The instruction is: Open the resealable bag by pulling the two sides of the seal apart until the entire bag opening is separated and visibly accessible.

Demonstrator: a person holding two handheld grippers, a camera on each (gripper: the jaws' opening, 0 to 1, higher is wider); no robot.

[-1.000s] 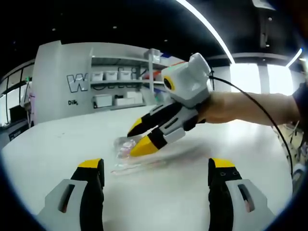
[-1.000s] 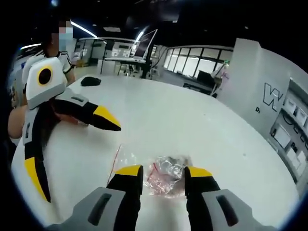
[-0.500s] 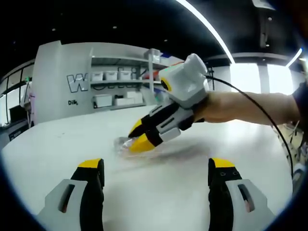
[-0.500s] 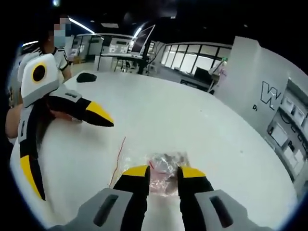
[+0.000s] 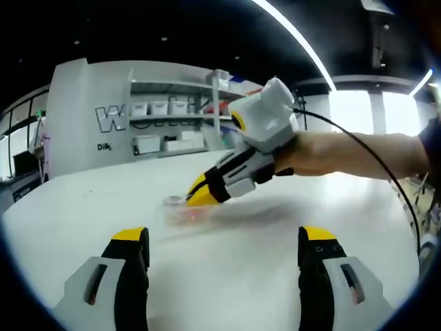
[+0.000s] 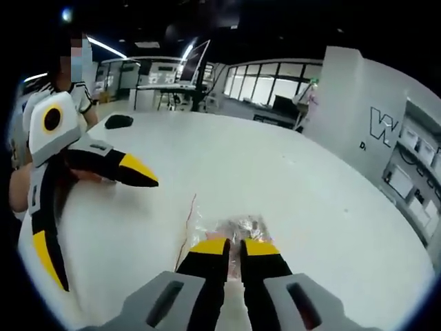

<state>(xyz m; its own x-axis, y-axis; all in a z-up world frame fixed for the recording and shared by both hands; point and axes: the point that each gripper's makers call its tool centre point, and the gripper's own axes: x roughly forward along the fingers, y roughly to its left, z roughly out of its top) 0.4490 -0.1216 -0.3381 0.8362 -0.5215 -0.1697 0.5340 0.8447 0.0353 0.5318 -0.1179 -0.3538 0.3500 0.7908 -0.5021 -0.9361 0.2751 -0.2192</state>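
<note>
One claw is on the job: right claw (image 6: 233,246) nearly pressed together, pinching the near edge of the bag (image 6: 231,227), lower centre of the right gripper view on the white surface (image 6: 289,179). Left claw (image 5: 224,238) spread wide, well apart; the red seal strip (image 6: 187,222) runs toward upper frame on its side.

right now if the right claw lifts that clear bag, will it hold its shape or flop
Probably flop: the bag is thin, crinkled clear film lying flat on the table. It looks light, so it may slide before lifting. The right claw has its jaws nearly together on one edge, so the rest would likely dangle.
</note>
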